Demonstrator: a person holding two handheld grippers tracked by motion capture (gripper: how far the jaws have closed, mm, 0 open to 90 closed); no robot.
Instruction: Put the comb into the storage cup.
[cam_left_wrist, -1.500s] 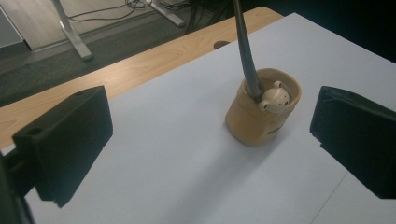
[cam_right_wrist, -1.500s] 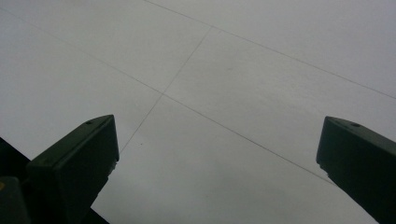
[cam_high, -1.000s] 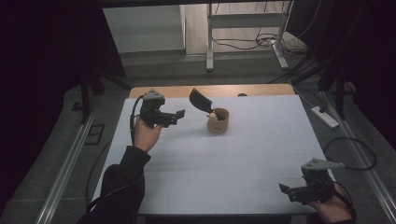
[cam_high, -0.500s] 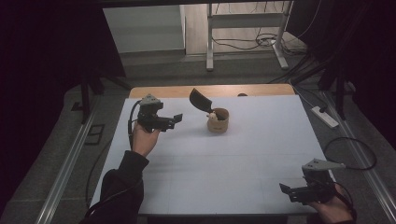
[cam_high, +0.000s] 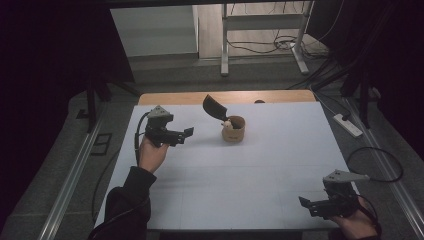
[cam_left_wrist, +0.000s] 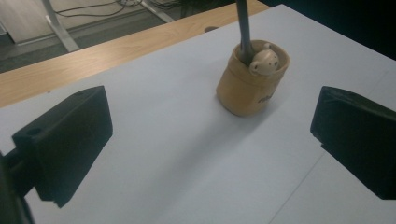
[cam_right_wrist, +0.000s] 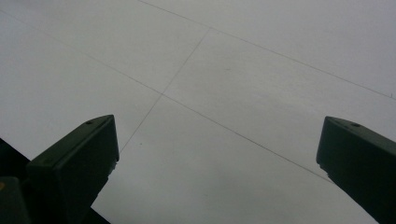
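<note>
While your right claw (cam_high: 312, 205) sits nearest with jaws apart over bare tabletop (cam_high: 240, 175), your left claw (cam_high: 186, 134) gapes empty farther on; beyond it stands one tan cup (cam_high: 233, 129), holding one dark spatula (cam_high: 214, 107) and one bear figure (cam_left_wrist: 264, 61).

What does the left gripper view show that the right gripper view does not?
The left gripper view takes in a tan cup standing upright on the table, with a small bear figure and a dark handle sticking up out of it, plus the wooden table edge and the floor beyond. The right gripper view looks down on the bare white table cover with its thin seam lines. Both share the white cover and a pair of black fingers set wide apart, gripping nothing: the left gripper and the right gripper.
</note>
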